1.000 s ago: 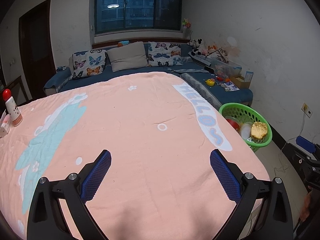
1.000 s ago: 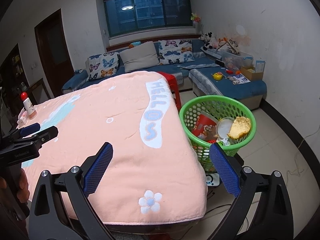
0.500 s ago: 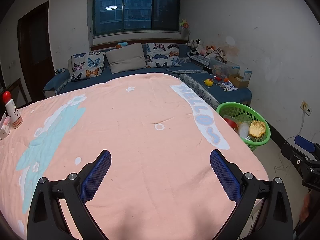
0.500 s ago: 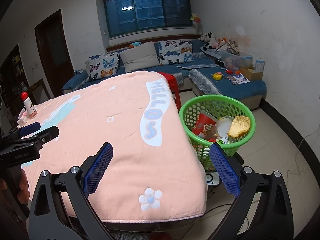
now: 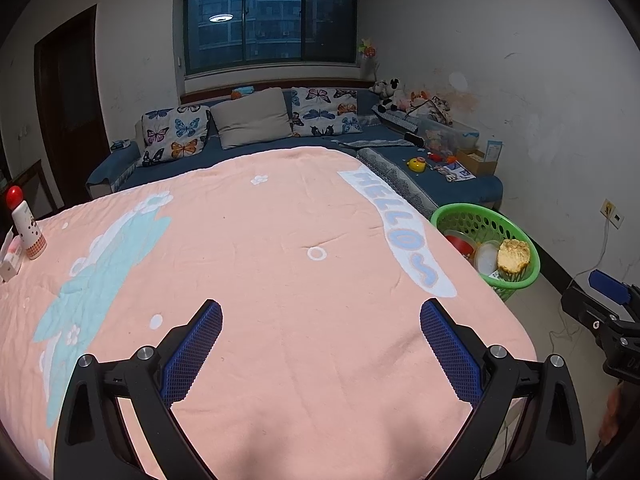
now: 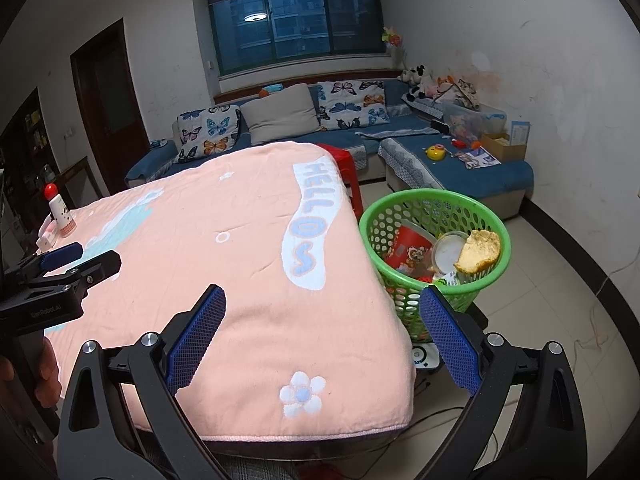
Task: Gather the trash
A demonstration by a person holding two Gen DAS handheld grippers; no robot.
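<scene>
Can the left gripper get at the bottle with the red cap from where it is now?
Probably yes. The left gripper is open and empty, and only bare blanket lies between it and the bottle at the far left edge.

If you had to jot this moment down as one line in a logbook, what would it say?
left gripper: open, empty | right gripper: open, empty | green basket: on floor beside table, holds trash | pink cloth: no trash visible
</scene>
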